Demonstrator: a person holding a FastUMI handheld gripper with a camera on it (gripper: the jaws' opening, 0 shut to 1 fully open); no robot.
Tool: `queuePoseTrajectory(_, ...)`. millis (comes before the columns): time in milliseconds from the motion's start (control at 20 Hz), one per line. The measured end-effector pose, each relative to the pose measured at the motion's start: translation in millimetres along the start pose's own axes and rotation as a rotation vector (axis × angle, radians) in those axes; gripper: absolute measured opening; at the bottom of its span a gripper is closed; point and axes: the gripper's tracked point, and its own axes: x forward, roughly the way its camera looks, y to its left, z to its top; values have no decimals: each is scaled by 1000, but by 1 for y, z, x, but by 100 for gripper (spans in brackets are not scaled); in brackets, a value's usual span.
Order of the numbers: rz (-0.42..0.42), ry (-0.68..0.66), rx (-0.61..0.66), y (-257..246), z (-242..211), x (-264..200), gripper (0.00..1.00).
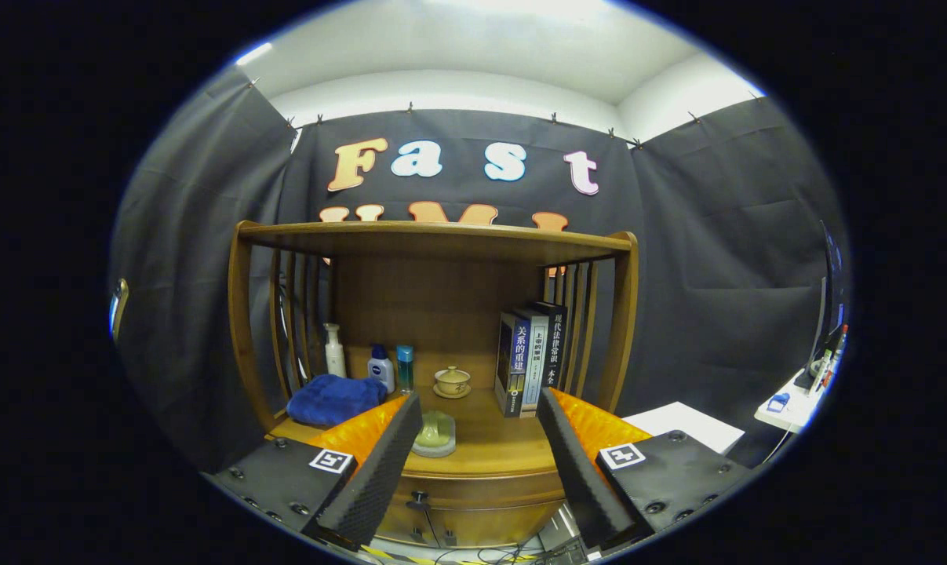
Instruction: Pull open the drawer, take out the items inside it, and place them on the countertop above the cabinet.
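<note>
The gripper (473, 447) is hovering with fingers spread wide, holding nothing, facing the cabinet (442, 314). Below and between them the drawer (473, 490) is sitting, apparently closed, its knob (419, 497) small and dim. A pale green dish (435, 434) is resting on the countertop (497, 447). This is fitting either an approach to the knob or a finished, reclosed drawer; its contents are hidden.

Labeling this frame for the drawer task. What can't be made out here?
- Drawer contents: the front is shut, so the items inside are hidden, gripper view.
- Drawer knob: small and dark, shape unclear.
- Pale green item on the countertop: partly behind one finger of the open gripper; what it is stays unclear.
- Blue cloth: near edge covered by the gripper body.
- Cabinet doors below: cut off by the view's rim.
</note>
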Motion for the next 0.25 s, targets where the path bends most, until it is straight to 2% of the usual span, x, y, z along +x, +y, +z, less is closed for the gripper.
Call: queuePoseTrajectory(250,-2,5,11,1,-3,1,99)
